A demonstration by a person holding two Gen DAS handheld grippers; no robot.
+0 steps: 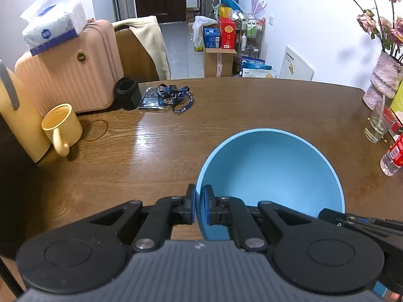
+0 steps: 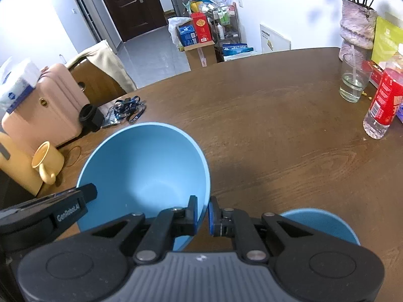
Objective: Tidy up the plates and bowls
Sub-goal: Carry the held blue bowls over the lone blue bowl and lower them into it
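Right gripper (image 2: 202,212) pinches the blue bowl (image 2: 143,166) rim (second blue dish (image 2: 325,222) below) above the table (image 2: 277,138)

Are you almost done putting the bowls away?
Not yet. Nothing looks stacked. In hand: both grippers, left and right, pinch opposite sides of the big blue bowl's rim, holding it above the table. Left: a second blue dish sits underneath on the right, not yet paired.
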